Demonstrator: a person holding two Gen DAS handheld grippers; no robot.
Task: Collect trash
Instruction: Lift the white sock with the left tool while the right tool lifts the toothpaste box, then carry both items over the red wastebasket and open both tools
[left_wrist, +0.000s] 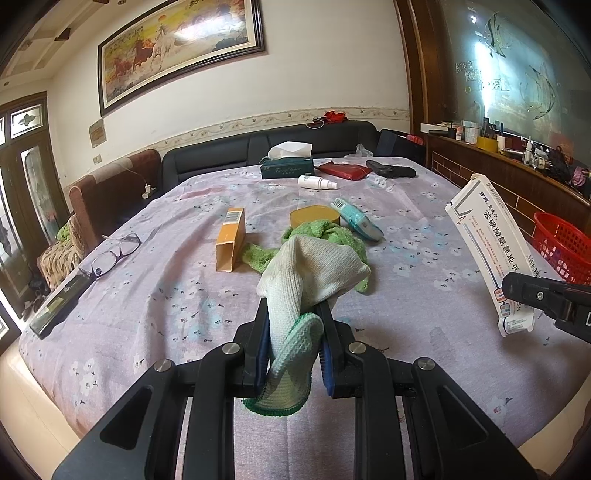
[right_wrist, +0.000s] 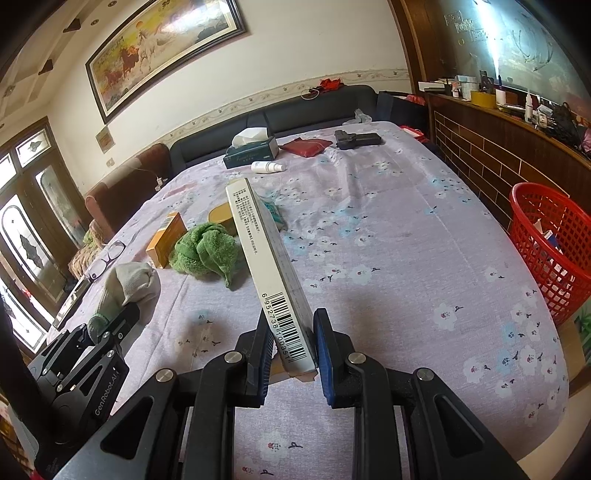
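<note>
Off to our right, past the table edge, stands the red basket (right_wrist: 550, 251), nearer our right gripper (right_wrist: 293, 345) than our left. The right jaws pinch the white medicine box (right_wrist: 266, 251) by its barcode end, long axis pointing forward and up-left from them. Our left gripper (left_wrist: 295, 325) clamps a pale knit glove (left_wrist: 314, 269), which bulges ahead of its tips, over the green towel (left_wrist: 332, 232).
</note>
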